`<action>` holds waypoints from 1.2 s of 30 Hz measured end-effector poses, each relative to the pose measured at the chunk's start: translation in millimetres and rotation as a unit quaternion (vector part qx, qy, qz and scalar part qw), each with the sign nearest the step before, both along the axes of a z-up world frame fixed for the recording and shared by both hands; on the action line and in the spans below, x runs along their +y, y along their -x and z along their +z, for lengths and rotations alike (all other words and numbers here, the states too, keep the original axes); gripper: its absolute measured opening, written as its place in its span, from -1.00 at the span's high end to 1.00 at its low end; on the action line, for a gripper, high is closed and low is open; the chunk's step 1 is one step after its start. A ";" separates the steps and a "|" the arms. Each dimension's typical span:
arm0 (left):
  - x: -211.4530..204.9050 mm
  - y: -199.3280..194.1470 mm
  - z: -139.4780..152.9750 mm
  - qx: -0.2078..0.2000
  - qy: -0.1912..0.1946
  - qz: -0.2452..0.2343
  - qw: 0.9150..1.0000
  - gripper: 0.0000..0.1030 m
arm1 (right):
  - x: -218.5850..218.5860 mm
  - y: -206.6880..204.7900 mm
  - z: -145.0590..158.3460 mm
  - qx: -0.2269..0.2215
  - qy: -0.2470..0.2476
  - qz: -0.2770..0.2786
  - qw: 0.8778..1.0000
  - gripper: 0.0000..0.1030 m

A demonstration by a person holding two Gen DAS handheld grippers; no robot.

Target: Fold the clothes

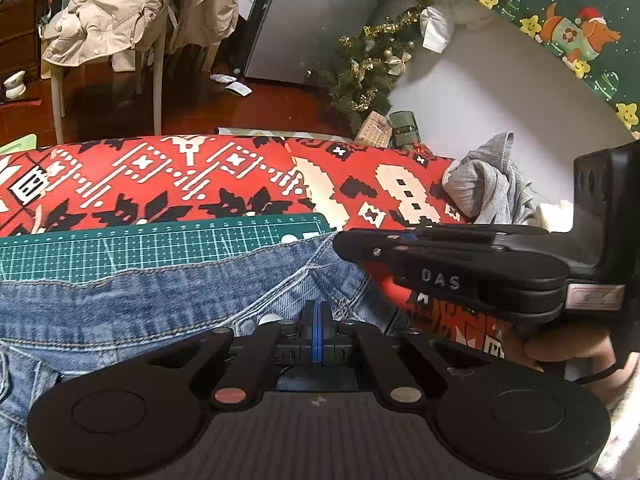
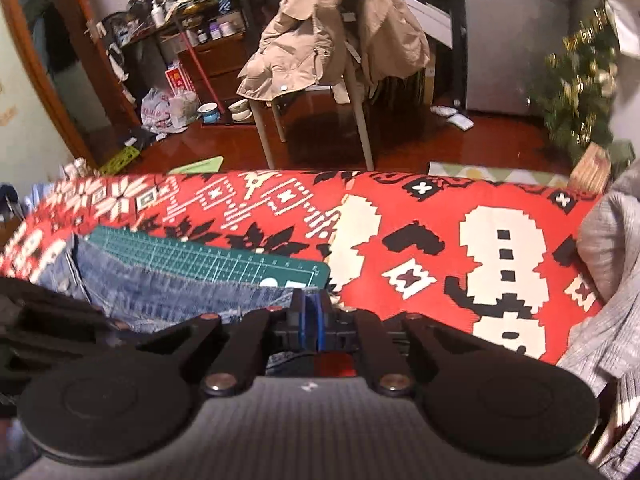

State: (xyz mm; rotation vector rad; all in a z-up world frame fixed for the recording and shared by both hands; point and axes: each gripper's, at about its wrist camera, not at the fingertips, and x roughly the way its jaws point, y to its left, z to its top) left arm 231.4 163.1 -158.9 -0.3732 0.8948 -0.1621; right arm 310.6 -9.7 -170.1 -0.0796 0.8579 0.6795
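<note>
Red patterned cloth (image 2: pixel 400 216) covers the table; green cutting mat (image 1: pixel 160 240) lies on it, and the jeans (image 1: pixel 140 312) lie spread over the mat's near edge and the cloth. Grey ribbed garment (image 1: pixel 480 188) sits crumpled at the right end of the table, well apart from the jeans.

Your left gripper (image 1: pixel 316 332) has its blue pads pressed together with denim at the tips. It reads as a pinch on the jeans' edge, though the cloth between the pads is hidden. Your right gripper (image 2: pixel 310 316) is likewise closed at the jeans' right corner, just beside the left.

My read: you're holding one edge with both tools, mid-fold. The next move needs both grips to travel together, keeping the edge taut and level.

Containers: none in reach. Small gift boxes (image 1: pixel 376 128) on the floor by the tree (image 1: pixel 368 64); contents not visible.
</note>
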 end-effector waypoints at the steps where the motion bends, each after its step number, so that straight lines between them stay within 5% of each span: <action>1: -1.2 -1.1 1.1 0.000 0.003 -0.003 1.000 1.00 | -1.8 -1.5 1.7 0.001 -0.001 -0.005 1.000 0.92; 7: -16.2 4.3 8.9 -0.004 0.028 -0.045 0.999 1.00 | -38.5 33.3 21.9 0.012 -0.018 -0.008 1.000 0.99; 17: -40.3 1.0 -6.0 0.020 0.029 -0.062 0.997 1.00 | -67.3 94.1 1.1 0.032 0.017 0.009 0.999 1.00; 28: -98.4 61.4 3.7 0.024 0.000 -0.140 0.990 1.00 | -120.4 168.7 8.9 0.025 0.051 0.022 0.998 0.99; 36: -136.2 93.5 -2.9 0.040 0.016 -0.185 0.982 0.99 | -165.7 216.3 15.7 0.041 0.052 0.005 0.998 0.99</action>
